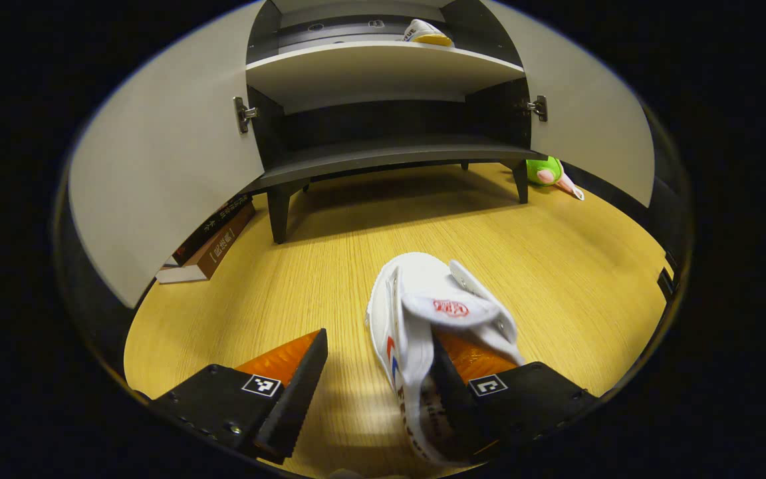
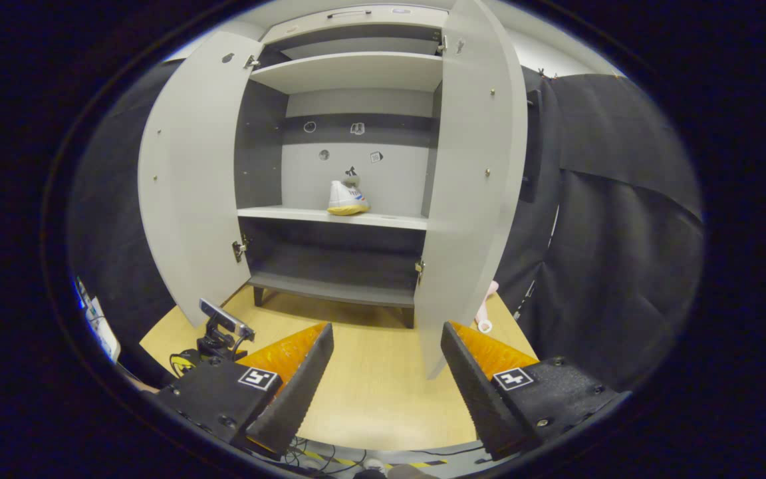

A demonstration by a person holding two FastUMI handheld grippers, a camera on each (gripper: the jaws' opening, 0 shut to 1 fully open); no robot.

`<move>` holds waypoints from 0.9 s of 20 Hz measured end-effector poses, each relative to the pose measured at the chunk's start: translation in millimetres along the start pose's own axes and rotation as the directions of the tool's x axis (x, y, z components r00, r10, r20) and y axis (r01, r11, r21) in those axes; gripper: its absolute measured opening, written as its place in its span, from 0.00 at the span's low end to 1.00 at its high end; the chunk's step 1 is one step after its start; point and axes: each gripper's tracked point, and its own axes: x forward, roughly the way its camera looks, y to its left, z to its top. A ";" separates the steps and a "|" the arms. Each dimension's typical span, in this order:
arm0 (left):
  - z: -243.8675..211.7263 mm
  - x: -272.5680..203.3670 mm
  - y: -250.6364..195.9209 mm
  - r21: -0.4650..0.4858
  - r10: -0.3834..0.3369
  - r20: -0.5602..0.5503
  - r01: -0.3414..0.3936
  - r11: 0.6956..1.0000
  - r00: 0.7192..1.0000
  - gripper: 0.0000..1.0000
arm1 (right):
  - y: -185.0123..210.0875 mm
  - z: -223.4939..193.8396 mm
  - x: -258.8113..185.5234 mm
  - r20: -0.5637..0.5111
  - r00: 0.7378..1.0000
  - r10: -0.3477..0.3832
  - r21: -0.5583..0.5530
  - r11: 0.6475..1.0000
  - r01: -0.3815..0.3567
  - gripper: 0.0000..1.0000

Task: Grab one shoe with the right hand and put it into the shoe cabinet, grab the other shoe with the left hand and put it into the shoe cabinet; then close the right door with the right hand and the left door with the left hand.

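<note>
A white shoe [image 1: 423,299] with a red logo on its tongue lies on the wooden floor [image 1: 330,253] in the left gripper view. My left gripper [image 1: 378,340] is open around the shoe's near side wall. Its right finger [image 1: 453,392] sits inside the shoe opening, and its left finger [image 1: 296,386] stands apart over the floor. The second white shoe [image 2: 346,198], with a yellow sole, sits on the middle shelf of the shoe cabinet [image 2: 350,219]; the left gripper view shows this shoe [image 1: 426,33] too. Both cabinet doors stand open. My right gripper [image 2: 386,329] is open and holds nothing, facing the cabinet.
The left door [image 1: 163,166] and right door [image 1: 589,133] swing out wide. Books [image 1: 213,239] lie behind the left door. A green plush toy [image 1: 546,171] rests by the cabinet's right leg. A black camera mount [image 2: 223,326] and cables sit low left in the right gripper view.
</note>
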 end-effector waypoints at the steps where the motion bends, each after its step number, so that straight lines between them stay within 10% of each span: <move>1: 2.9 6.1 -4.5 -0.010 -0.017 -0.004 0.017 1.000 1.000 0.84 | 0.8 -0.8 3.0 -0.005 1.000 0.002 0.009 1.000 -0.002 1.00; 3: 8.2 12.4 -8.1 -0.003 -0.019 0.000 0.019 1.000 1.000 0.53 | 0.5 -2.0 8.1 -0.013 1.000 0.004 0.009 1.000 -0.004 1.00; 7: 7.9 14.1 4.0 -0.004 0.023 -0.032 -0.023 1.000 0.999 0.19 | -0.3 5.8 12.3 0.005 1.000 0.011 0.005 1.000 -0.011 1.00; 18: 152.6 -115.2 32.5 -0.064 0.108 0.163 -0.098 0.993 0.981 0.13 | 18.0 64.3 13.0 0.146 0.985 0.093 0.018 0.995 -0.096 1.00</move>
